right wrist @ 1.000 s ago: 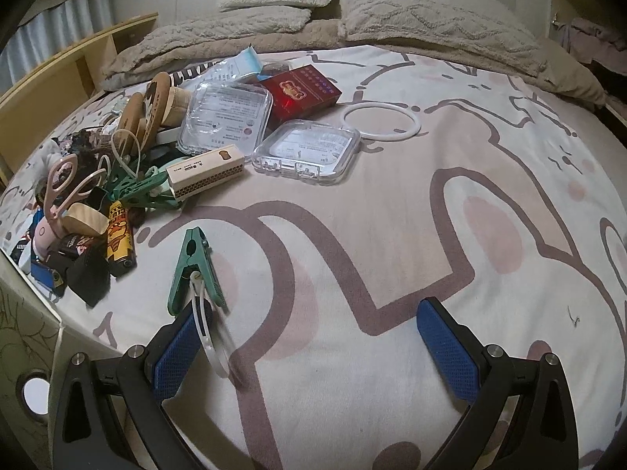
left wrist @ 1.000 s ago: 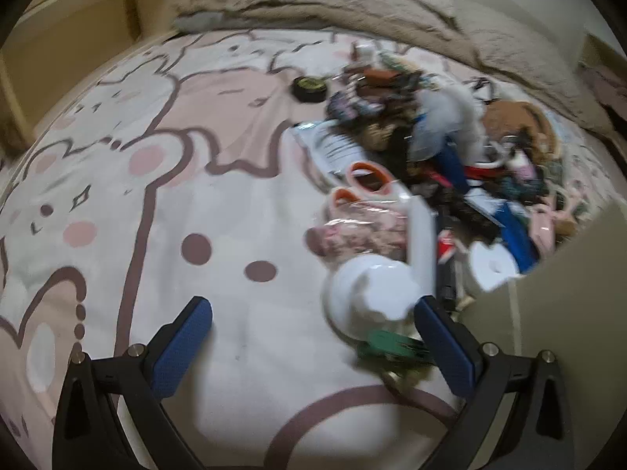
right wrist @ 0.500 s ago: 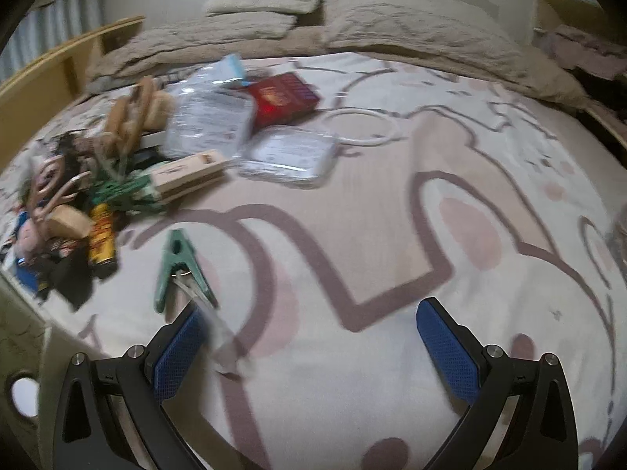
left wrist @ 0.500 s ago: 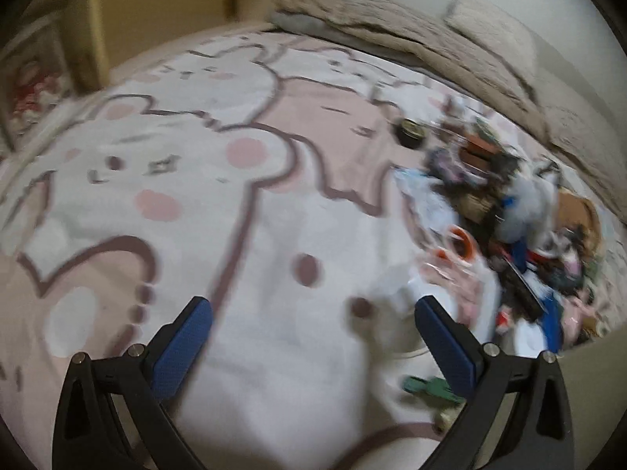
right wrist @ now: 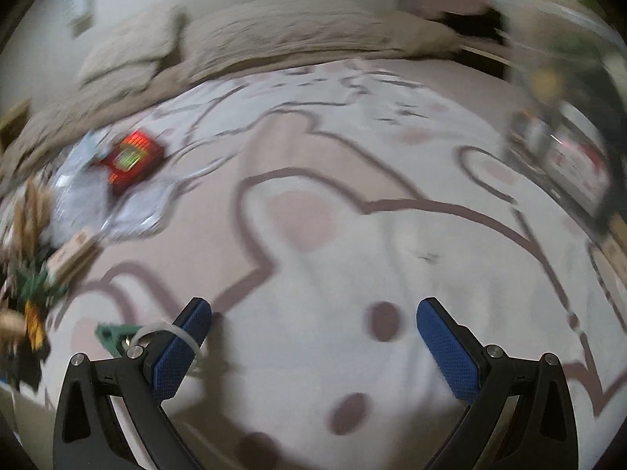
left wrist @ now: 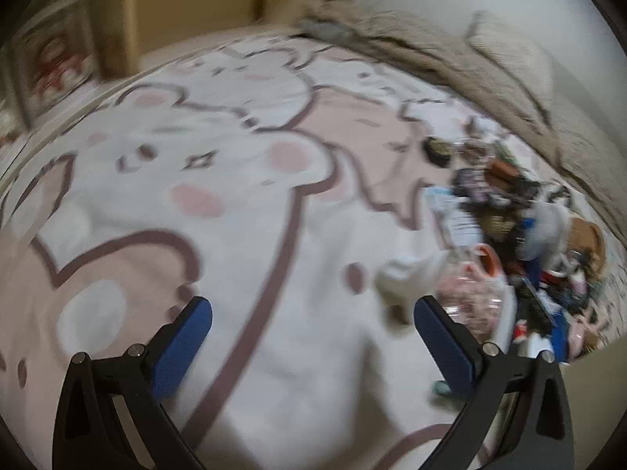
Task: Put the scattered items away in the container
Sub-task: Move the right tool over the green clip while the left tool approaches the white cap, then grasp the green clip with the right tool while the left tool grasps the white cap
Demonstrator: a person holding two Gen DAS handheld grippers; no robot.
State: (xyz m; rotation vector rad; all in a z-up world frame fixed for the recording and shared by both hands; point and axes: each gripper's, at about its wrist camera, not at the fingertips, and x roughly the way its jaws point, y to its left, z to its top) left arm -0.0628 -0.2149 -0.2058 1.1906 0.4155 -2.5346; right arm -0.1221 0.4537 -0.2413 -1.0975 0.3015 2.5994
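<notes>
Both views are motion-blurred. My left gripper [left wrist: 313, 325] is open over the bear-print bed cover, nothing between its blue pads. A heap of scattered small items [left wrist: 521, 235] lies to its right, with a white round object [left wrist: 403, 278] and a pink patterned pouch [left wrist: 474, 301] nearest the right finger. My right gripper [right wrist: 313, 325] is open and empty above the cover. A green clip [right wrist: 113, 335] with a white loop [right wrist: 172, 337] lies by its left finger. A red box [right wrist: 131, 156], clear plastic cases [right wrist: 78, 196] and a wooden block [right wrist: 74, 252] sit at the left.
Beige pillows and a blanket [right wrist: 274, 35] line the bed's head. A wooden shelf [left wrist: 196, 8] stands behind the bed on the left. A cardboard edge [left wrist: 595, 391] shows at the lower right of the left wrist view. Cluttered furniture [right wrist: 564, 137] stands at the bed's right.
Both grippers have swung outward: the left view turned left, pushing the heap to the right edge; the right view turned right, pushing its items to the left edge. Both stay open.
</notes>
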